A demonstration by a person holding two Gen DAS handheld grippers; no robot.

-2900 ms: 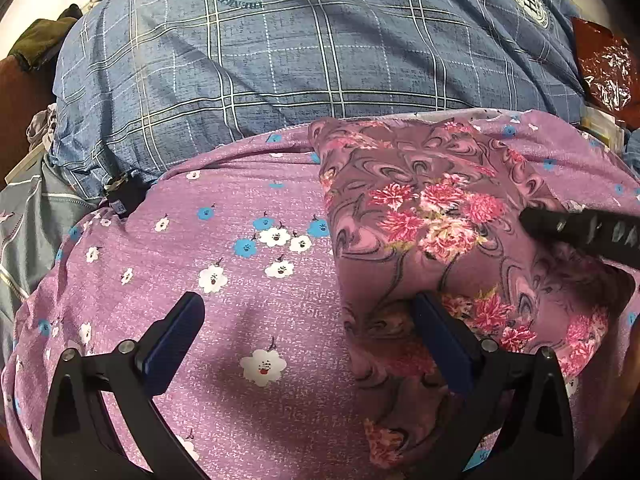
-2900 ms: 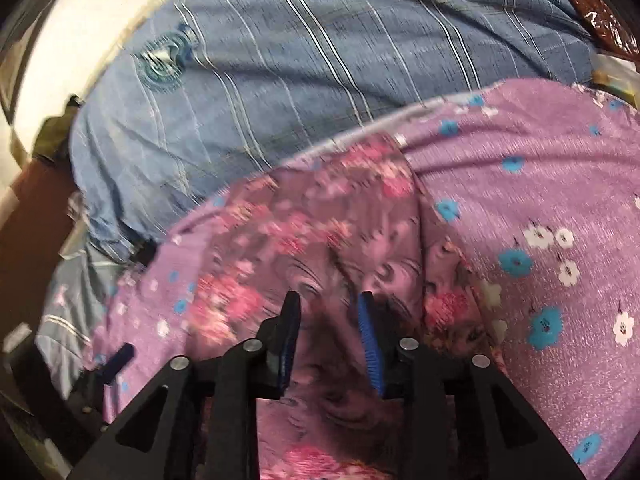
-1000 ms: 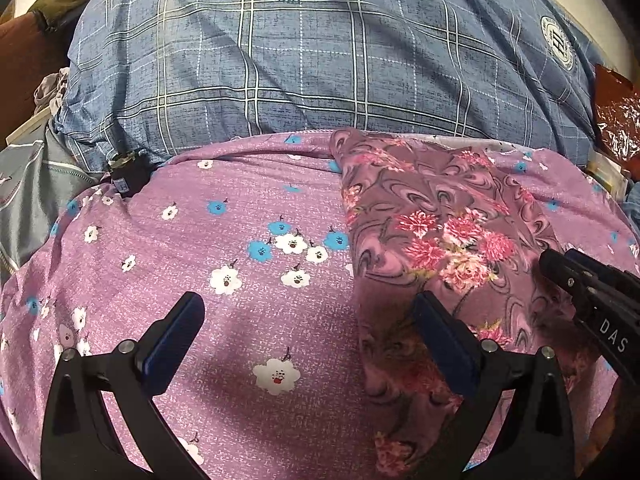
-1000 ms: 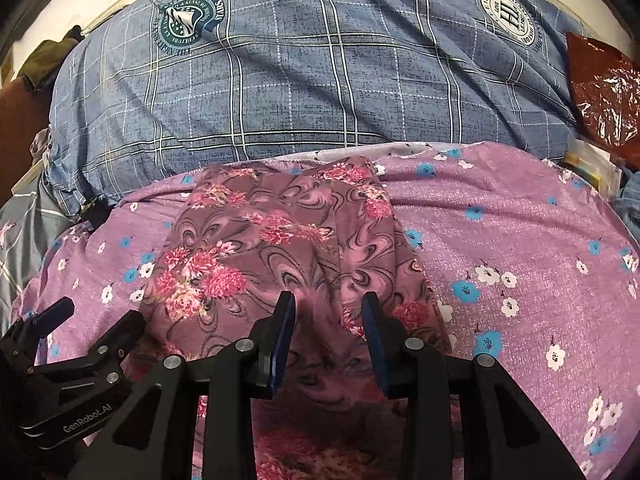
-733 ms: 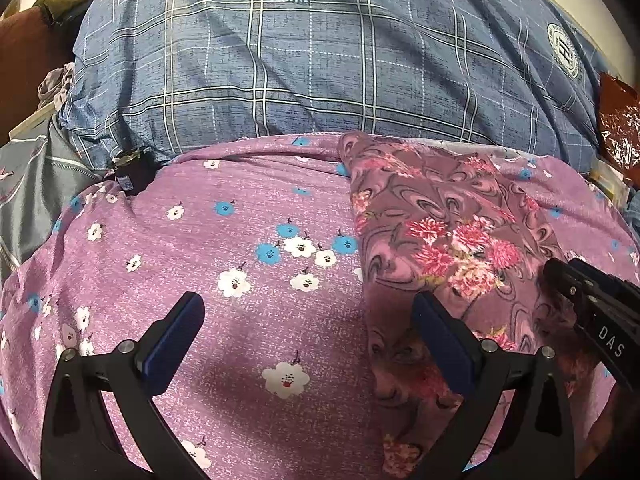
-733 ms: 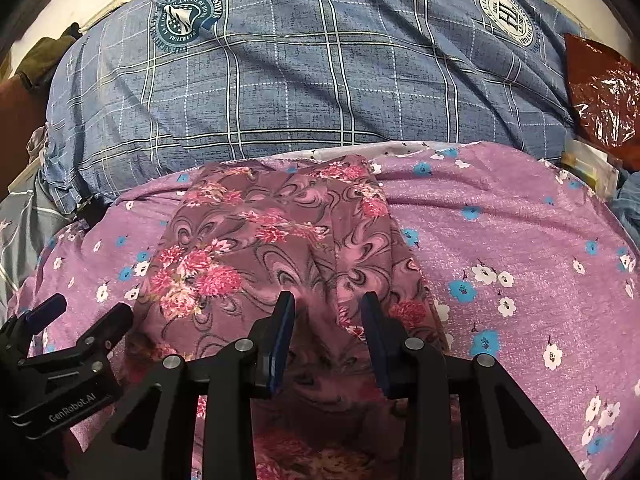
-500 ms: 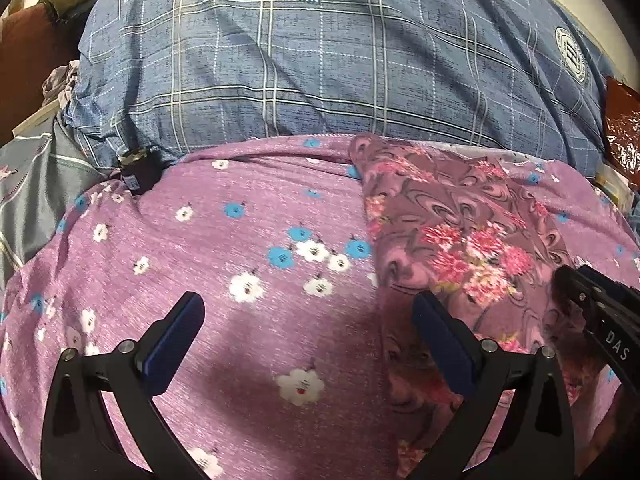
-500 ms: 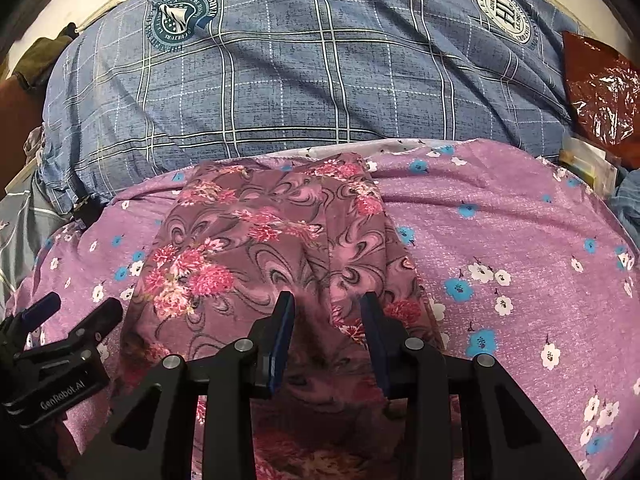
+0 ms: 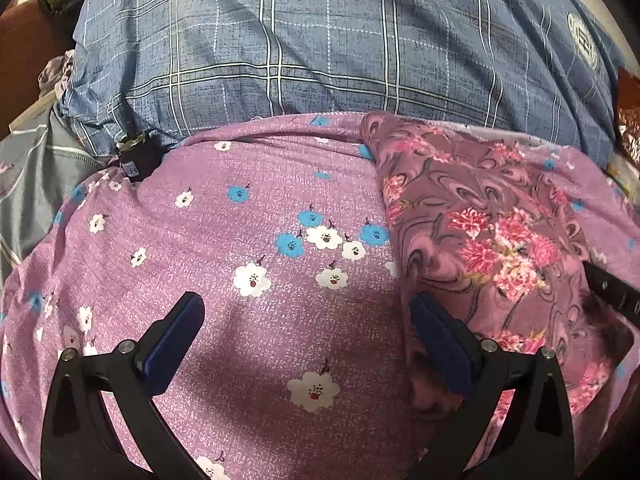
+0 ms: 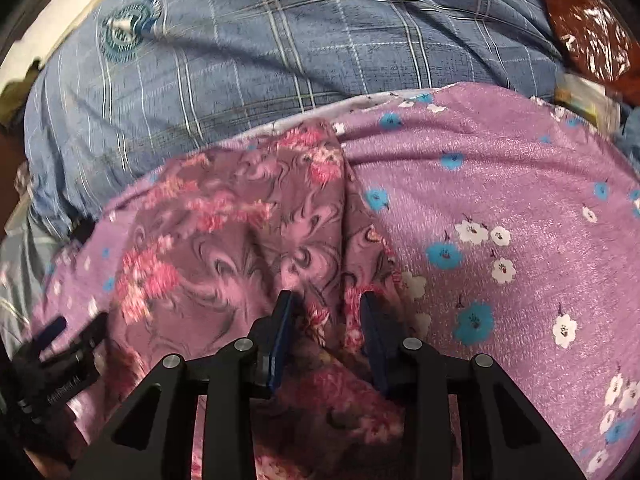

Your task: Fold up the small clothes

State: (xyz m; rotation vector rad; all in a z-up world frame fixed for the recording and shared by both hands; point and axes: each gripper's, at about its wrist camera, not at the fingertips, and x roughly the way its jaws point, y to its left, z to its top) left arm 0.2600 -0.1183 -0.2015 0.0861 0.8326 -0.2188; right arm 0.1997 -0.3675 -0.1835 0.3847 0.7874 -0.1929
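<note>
Rose-patterned garment point(image 10: 240, 248), gripped in the right gripper point(image 10: 326, 332) narrow jaws, had slid rightward across the purple blanket point(image 9: 240, 264); the left gripper point(image 9: 308, 344) jaws gaped wide, empty.

The left gripper point(image 9: 306, 344) is built of matte black angular arms studded with round silver screws, and its fingers point(image 9: 176, 334) are faced with dark blue pads. The right gripper point(image 10: 326, 332) is made alike, with triangular cut-outs in its black frame.
</note>
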